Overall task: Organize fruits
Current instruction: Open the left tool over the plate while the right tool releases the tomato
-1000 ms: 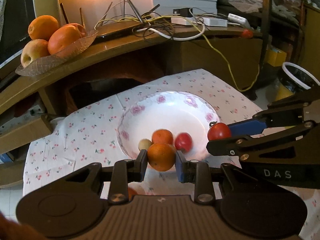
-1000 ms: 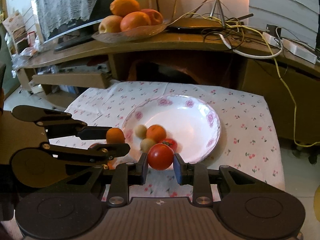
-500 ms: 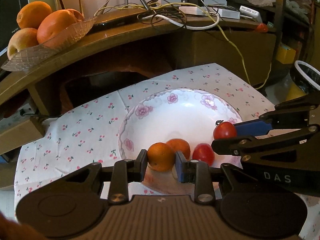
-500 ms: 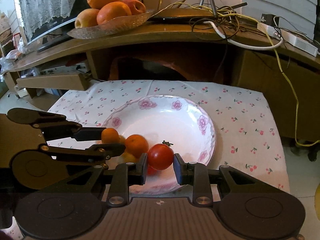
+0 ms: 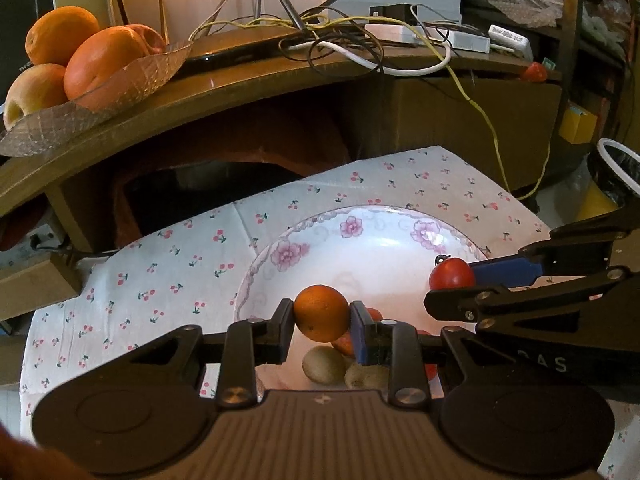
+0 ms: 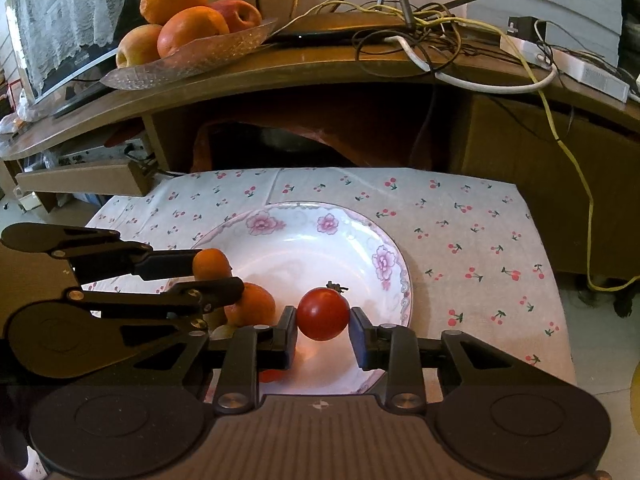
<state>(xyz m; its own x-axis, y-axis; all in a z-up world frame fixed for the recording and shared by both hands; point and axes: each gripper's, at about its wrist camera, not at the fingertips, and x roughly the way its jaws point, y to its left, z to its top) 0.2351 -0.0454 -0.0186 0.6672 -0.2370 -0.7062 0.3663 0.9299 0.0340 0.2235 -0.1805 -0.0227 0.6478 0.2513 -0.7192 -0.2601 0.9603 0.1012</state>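
A white floral plate (image 5: 384, 248) (image 6: 320, 248) sits on a cherry-print cloth. My left gripper (image 5: 322, 320) is shut on a small orange (image 5: 321, 313) above the plate's near left part; it also shows in the right wrist view (image 6: 211, 263). My right gripper (image 6: 323, 322) is shut on a red tomato (image 6: 323, 313) above the plate's near right part; the tomato also shows in the left wrist view (image 5: 452, 274). Below lie another orange (image 6: 252, 305), two pale round fruits (image 5: 325, 364) and a partly hidden red fruit (image 6: 272, 375).
A wooden shelf (image 6: 320, 68) curves behind the cloth (image 6: 460, 216), carrying a glass dish (image 6: 192, 56) of large oranges and apples, tangled cables (image 6: 420, 32) and a power strip. A dark opening lies under the shelf. A bin (image 5: 618, 172) stands far right.
Both grippers moved forward over the plate, each keeping its fruit. The fruits lying in the plate now sit under and behind the fingers.
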